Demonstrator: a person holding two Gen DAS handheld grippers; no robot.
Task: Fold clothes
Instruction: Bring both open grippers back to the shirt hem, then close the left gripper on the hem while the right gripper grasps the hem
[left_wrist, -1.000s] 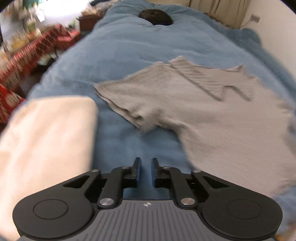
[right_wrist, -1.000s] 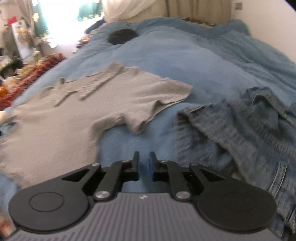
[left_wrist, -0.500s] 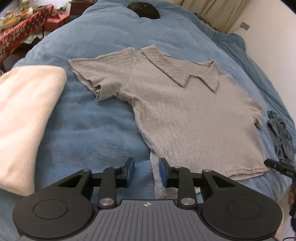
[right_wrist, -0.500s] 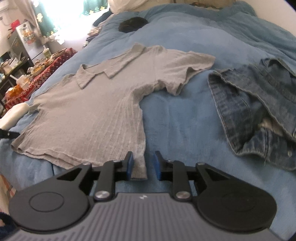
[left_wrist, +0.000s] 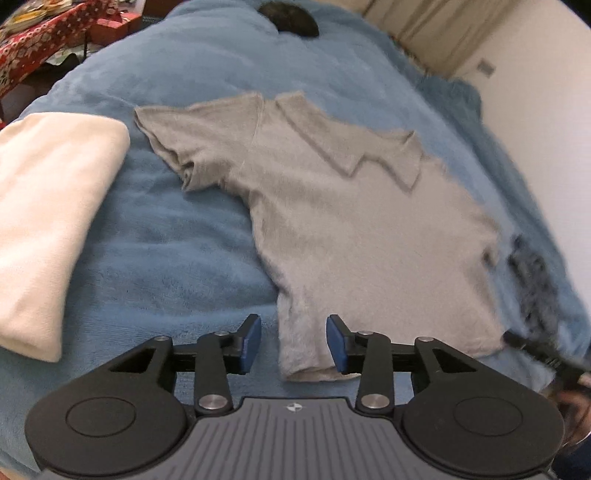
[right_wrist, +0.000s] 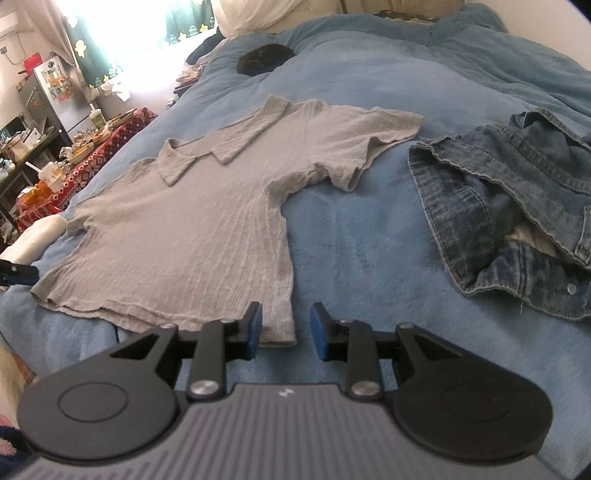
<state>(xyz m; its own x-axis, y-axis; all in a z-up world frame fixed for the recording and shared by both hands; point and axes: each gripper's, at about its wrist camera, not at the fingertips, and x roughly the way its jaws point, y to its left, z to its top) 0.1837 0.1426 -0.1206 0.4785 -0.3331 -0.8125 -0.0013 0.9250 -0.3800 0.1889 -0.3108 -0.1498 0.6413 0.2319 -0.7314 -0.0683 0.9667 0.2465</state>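
left hand-held gripper (left_wrist: 293, 341) and right hand-held gripper (right_wrist: 286, 330), both at lower centre, are opening over a shirt (right_wrist: 184, 236) hem corner each, pinching nothing; jeans (right_wrist: 517, 206) at right.

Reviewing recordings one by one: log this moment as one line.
phase: approach hem | left gripper: opening, over hem corner | right gripper: opening, over other corner | grey shirt: flat, unfolded
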